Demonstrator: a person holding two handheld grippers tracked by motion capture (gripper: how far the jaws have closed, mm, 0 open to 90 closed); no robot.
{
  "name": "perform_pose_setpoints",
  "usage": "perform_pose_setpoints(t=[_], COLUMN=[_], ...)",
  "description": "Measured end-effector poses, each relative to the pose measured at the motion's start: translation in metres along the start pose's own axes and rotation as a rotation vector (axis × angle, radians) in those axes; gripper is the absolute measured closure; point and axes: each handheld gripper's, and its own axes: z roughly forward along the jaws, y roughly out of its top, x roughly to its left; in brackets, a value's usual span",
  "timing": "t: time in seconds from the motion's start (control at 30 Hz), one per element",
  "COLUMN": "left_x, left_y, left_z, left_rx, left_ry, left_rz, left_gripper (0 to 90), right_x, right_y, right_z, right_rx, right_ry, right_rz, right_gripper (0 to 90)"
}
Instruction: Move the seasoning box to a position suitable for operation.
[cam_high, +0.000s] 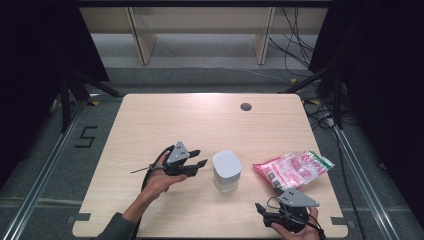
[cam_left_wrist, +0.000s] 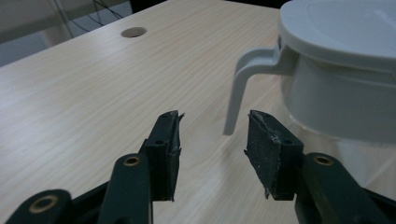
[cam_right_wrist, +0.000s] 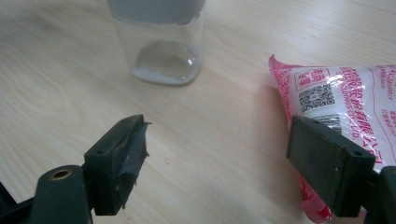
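A clear jar (cam_high: 226, 170) with a pale grey lid (cam_left_wrist: 345, 28) stands upright on the wooden table (cam_high: 200, 120), with a little white powder at its bottom (cam_right_wrist: 161, 72). A curved grey handle (cam_left_wrist: 236, 93) hangs from the lid. My left gripper (cam_high: 200, 159) sits just left of the jar. Its jaws stand partly apart, nothing is between them, and the handle hangs just beyond their tips (cam_left_wrist: 212, 130). A pink and white printed bag (cam_high: 292, 169) lies to the right of the jar. My right gripper (cam_high: 265, 210) rests near the front edge, open wide (cam_right_wrist: 219, 140), with its right jaw over the bag's near corner (cam_right_wrist: 345, 93).
A round cable hole (cam_high: 245, 106) is set in the table's far side. Bare wood stretches behind the jar and across the left half. Beyond the table are shelf legs and trailing cables (cam_high: 295, 45) on the floor.
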Motion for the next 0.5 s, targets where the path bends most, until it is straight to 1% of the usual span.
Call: perform_pose_setpoints(t=[0.03, 0.07, 0.1, 0.13, 0.17, 0.2, 0.23, 0.27, 0.3, 0.33, 0.37, 0.4, 0.43, 0.47, 0.5], left_x=[0.0, 0.0, 0.0, 0.0, 0.0, 0.0, 0.0, -0.002, -0.002, -0.002, -0.002, -0.002, -0.003, -0.003, -0.004], left_y=[0.0, 0.001, 0.001, 0.002, 0.003, 0.003, 0.005, 0.005, 0.005, 0.006, 0.007, 0.007, 0.008, 0.008, 0.009], left_z=[0.002, 0.005, 0.007, 0.009, 0.011, 0.011, 0.015, 0.017, 0.017, 0.021, 0.022, 0.024, 0.025, 0.025, 0.027], left_rx=[0.003, 0.012, 0.01, 0.008, 0.006, 0.006, 0.005, 0.012, 0.012, 0.023, 0.023, 0.018, 0.022, 0.022, 0.023], left_ry=[0.007, 0.009, 0.004, -0.001, -0.001, -0.001, -0.018, -0.013, -0.013, -0.019, -0.025, -0.041, -0.036, -0.036, -0.044], left_rz=[0.006, 0.032, 0.021, 0.024, 0.028, 0.028, 0.049, 0.05, 0.05, 0.068, 0.07, 0.062, 0.069, 0.069, 0.071], left_gripper=[56.6, 57.7, 58.9, 59.7, 60.5, 61.2, 61.8, 62.4, 62.9, 63.6, 64.0, 64.7, 65.7, 66.1, 66.1], right_x=[0.0, 0.0, 0.0, 0.0, 0.0, -0.001, -0.001, 0.002, 0.0, 0.003, -0.001, -0.001, -0.001, -0.001, -0.001], right_y=[0.0, 0.0, 0.0, 0.0, 0.0, 0.0, 0.0, -0.001, -0.001, -0.001, -0.001, -0.001, -0.001, -0.001, -0.001], right_z=[-0.001, -0.001, -0.001, -0.001, -0.001, 0.0, 0.0, 0.0, 0.0, -0.001, 0.0, 0.0, 0.0, 0.0, 0.0], right_rx=[0.002, 0.002, 0.003, 0.002, 0.0, 0.003, 0.009, 0.013, 0.003, 0.018, 0.004, -0.002, 0.001, 0.004, 0.004], right_ry=[-0.009, -0.009, -0.01, -0.007, -0.016, -0.006, -0.001, -0.005, -0.015, -0.014, -0.016, -0.024, -0.02, -0.005, -0.005], right_rz=[0.0, -0.001, 0.001, 0.003, 0.006, -0.003, -0.001, 0.022, 0.006, 0.039, -0.006, -0.013, -0.012, 0.001, 0.001], right_gripper=[21.0, 21.0, 21.0, 21.0, 21.0, 21.0, 21.0, 21.1, 21.1, 21.1, 21.1, 21.1, 21.2, 21.2, 21.2])
